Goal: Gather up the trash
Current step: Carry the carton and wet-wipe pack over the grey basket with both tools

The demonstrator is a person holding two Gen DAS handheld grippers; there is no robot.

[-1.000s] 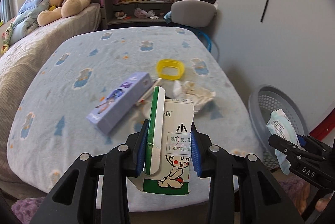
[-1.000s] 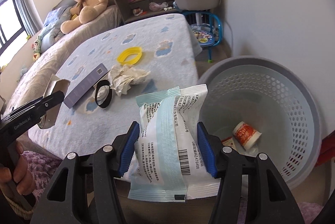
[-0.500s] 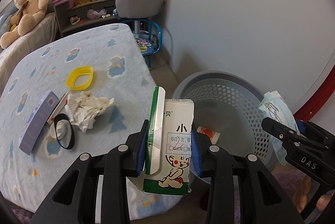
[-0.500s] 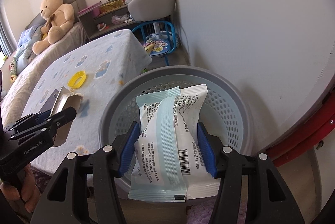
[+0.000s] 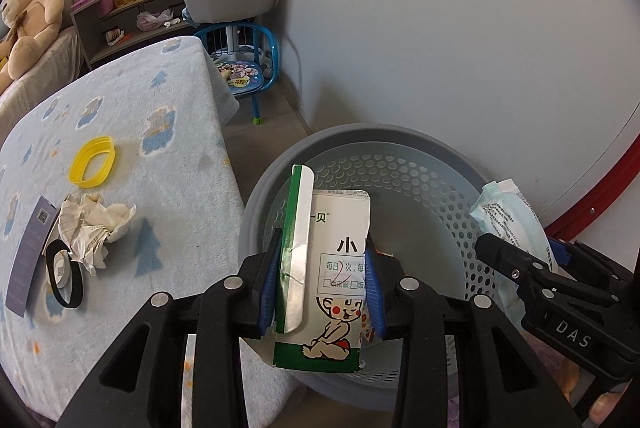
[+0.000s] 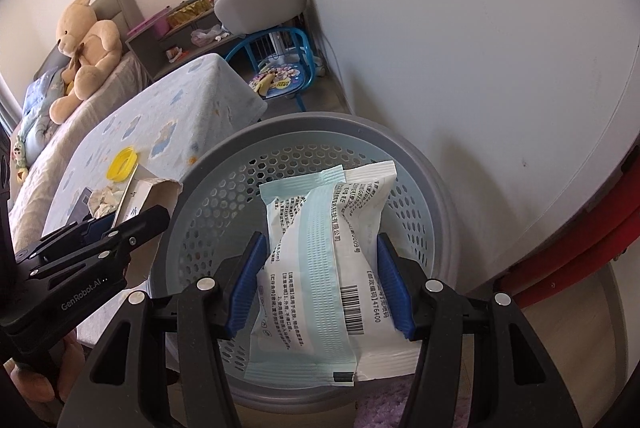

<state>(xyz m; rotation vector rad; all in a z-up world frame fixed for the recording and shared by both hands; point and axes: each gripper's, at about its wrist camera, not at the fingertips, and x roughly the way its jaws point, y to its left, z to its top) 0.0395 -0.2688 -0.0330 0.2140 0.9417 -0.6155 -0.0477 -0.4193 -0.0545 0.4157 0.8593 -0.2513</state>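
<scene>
My left gripper (image 5: 322, 292) is shut on a green and white medicine carton (image 5: 320, 268) and holds it over the near left rim of the grey perforated waste basket (image 5: 400, 143). My right gripper (image 6: 320, 284) is shut on a pale blue and white plastic packet (image 6: 324, 260) and holds it above the basket's (image 6: 320, 123) opening. The packet also shows in the left wrist view (image 5: 508, 224). The carton shows in the right wrist view (image 6: 148, 195). The packet and carton hide the basket floor.
On the blue blanket-covered table (image 5: 168, 163) lie a yellow ring (image 5: 92, 165), crumpled paper (image 5: 96, 228), a purple box (image 5: 28, 260) and a black ring (image 5: 64, 280). A blue child's chair (image 5: 248, 67) stands behind. A white wall (image 5: 480, 47) is right of the basket.
Both grippers have swung right from the table to above the basket, carrying the carton and the packet. The right gripper's jaws now stand slightly wider apart around the packet.
</scene>
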